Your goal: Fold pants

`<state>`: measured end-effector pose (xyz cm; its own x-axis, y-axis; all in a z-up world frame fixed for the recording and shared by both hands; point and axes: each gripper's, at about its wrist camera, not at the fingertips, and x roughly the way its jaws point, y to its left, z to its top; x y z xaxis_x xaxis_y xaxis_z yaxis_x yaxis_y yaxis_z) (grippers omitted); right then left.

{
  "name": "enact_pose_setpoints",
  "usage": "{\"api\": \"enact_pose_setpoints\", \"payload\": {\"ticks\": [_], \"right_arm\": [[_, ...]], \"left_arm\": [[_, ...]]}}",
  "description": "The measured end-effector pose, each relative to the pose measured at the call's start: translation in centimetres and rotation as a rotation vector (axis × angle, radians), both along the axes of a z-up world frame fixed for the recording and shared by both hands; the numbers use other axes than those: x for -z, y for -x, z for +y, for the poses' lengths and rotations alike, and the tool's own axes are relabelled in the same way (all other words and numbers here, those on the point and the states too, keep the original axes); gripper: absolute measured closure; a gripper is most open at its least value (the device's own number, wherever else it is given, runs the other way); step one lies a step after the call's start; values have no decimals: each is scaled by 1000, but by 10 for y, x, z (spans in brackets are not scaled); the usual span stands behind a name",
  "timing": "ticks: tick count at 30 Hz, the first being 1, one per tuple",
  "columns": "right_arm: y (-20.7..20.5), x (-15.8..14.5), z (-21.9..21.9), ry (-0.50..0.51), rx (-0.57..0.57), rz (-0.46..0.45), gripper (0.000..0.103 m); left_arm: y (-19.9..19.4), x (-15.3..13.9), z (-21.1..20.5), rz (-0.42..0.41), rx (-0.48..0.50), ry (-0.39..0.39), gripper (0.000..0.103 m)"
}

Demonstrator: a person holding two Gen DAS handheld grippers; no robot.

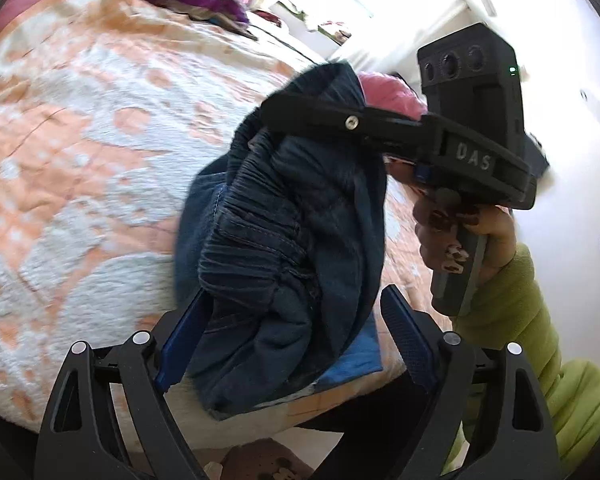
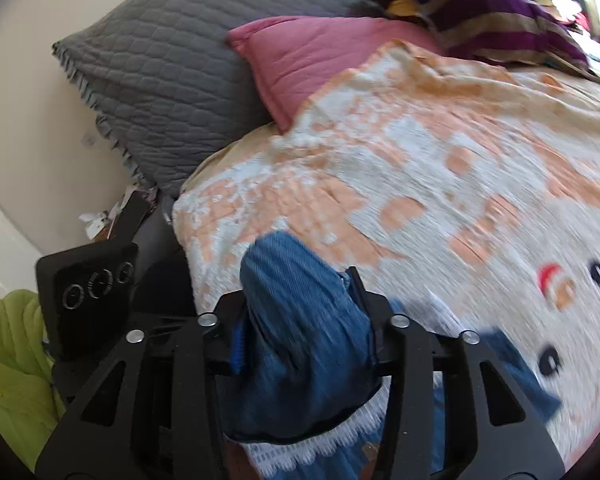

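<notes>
Pants: dark blue ribbed pants with a gathered elastic waistband (image 1: 276, 248) hang bunched in the air above the near edge of the bed; a lower part trails down over the edge.
Right gripper: the black two-finger right gripper (image 1: 300, 110) reaches in from the right in the left wrist view, its fingers clamped together on the top of the bunched fabric; in its own view the blue cloth (image 2: 304, 332) fills the space between the fingers.
Left gripper: the black left gripper with blue pads (image 1: 288, 340) has its fingers spread apart, the hanging fabric between them; the left pad (image 1: 180, 344) lies against the cloth, the right pad (image 1: 408, 340) stands apart from it.
Bed: orange-and-white patterned bedspread (image 2: 440, 168).
Pillows: grey quilted pillow (image 2: 172, 68), pink cushion (image 2: 312, 52), purple-striped cushion (image 2: 496, 24) at the head of the bed.
Hand: right hand (image 1: 456, 236) in a lime-green fleece sleeve (image 1: 512, 320) holds the gripper handle.
</notes>
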<state>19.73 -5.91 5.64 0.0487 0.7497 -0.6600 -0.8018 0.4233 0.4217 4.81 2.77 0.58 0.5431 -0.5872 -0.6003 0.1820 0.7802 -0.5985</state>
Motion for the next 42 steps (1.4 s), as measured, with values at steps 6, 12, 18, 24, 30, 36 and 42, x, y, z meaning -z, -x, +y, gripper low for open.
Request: {"api": "enact_pose_setpoints", "payload": {"ticks": [6,12,18,24,30,36,42], "right_arm": [[-5,17,-67,-24,132,33,52],[1,24,-118,-24,254,23,46],[21,41,-109,95,252,-9,43],[33,70,-116,266,284,-36,43],[43,21,-128,160,297,-122,43],[8,22,-74,234,213,-106,43],[-7,75,-34,449,101,-23,90]], "left_arm": [[6,-7,-25,-16,75,-20,19],[7,-3,-55,-3,143,-40,19],[4,5,-69,-2,193,-101,19],[18,16,-64,-8,218,-153,19],[23,-21,-33,-135,95,-269,30],[13,-2,-52,-101,148,-288,69],[22,32,-64,-17,196,-333,69]]}}
